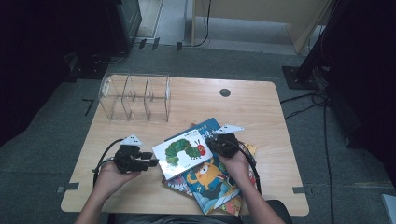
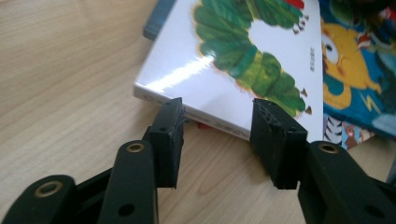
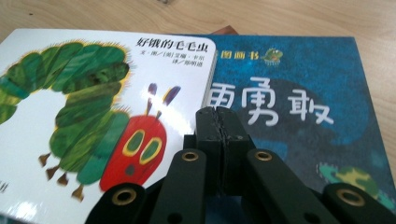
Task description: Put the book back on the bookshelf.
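Observation:
A white book with a green caterpillar (image 1: 182,151) (image 2: 233,56) (image 3: 70,116) lies on top of a loose pile of picture books near the table's front edge. My left gripper (image 1: 153,162) (image 2: 217,135) is open at the book's left edge, its jaws low over the table on either side of the near corner. My right gripper (image 1: 210,142) (image 3: 219,116) is shut with nothing between its jaws, its tips at the book's right edge, over a dark blue book (image 3: 299,102) (image 1: 210,125). A blue book with an orange monster (image 1: 210,179) (image 2: 345,79) lies underneath.
A clear acrylic organizer (image 1: 135,97) with three compartments stands at the back left of the wooden table (image 1: 261,107). A round cable grommet (image 1: 225,92) sits near the back edge. Cables trail on the floor at the right.

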{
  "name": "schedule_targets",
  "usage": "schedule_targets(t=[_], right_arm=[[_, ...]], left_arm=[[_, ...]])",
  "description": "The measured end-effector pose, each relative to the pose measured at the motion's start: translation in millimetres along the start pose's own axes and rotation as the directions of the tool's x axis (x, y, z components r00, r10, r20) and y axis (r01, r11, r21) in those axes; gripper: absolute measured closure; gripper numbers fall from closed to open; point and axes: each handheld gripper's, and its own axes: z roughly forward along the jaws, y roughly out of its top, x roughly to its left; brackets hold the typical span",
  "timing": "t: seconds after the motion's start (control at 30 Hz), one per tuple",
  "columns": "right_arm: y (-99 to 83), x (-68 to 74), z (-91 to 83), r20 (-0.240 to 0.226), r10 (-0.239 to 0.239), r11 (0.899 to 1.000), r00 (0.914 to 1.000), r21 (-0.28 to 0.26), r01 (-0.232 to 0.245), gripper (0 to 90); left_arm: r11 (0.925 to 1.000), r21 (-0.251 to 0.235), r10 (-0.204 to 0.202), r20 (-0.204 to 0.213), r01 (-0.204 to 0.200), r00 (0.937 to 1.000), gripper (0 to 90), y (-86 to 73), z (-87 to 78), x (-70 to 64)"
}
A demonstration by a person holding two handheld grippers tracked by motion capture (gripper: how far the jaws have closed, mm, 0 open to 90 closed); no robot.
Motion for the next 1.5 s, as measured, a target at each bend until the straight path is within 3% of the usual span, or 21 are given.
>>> schedule_targets(t=[0.13, 0.33, 0.67, 0.83, 1.1, 1.5], right_arm=[[-7.8, 1.8, -9.3, 0.006, 0.001, 1.000, 1.0000, -0.006, -0.001, 90.0], [-24.7, 7.6, -30.6, 0.017, 0.024, 0.999, 0.9996, -0.022, -0.024, 90.0], [-45.7, 20.2, -52.9, 0.019, 0.051, 0.998, 0.9985, -0.045, -0.050, 90.0], [-51.0, 32.6, -52.7, 0.007, 0.034, 0.999, 0.9994, -0.038, -0.034, 90.0], [-52.3, 48.8, -43.7, -0.029, 0.004, 1.000, 0.9996, -0.019, -0.004, 90.0], [-41.0, 55.4, -28.9, -0.075, -0.033, 0.999, 0.9966, -0.007, 0.033, 90.0]], left_arm=[[0.9999, 0.000, -0.013, 0.015, 0.013, 0.9998, 46.2, 9.3, -0.7, 11.9], [0.9999, 0.015, 0.004, 0.027, -0.004, 0.9996, 39.3, 30.8, 9.3, 28.5], [0.9983, 0.046, 0.033, 0.040, -0.035, 0.9986, 32.9, 55.2, 29.2, 35.0], [0.9951, 0.082, 0.052, 0.045, -0.055, 0.9976, 32.4, 61.2, 41.2, 34.6], [0.9908, 0.125, 0.044, 0.058, -0.051, 0.9973, 32.4, 61.9, 53.5, 35.4], [0.9858, 0.161, 0.030, 0.120, -0.049, 0.9923, 31.0, 54.4, 57.5, 27.0]])
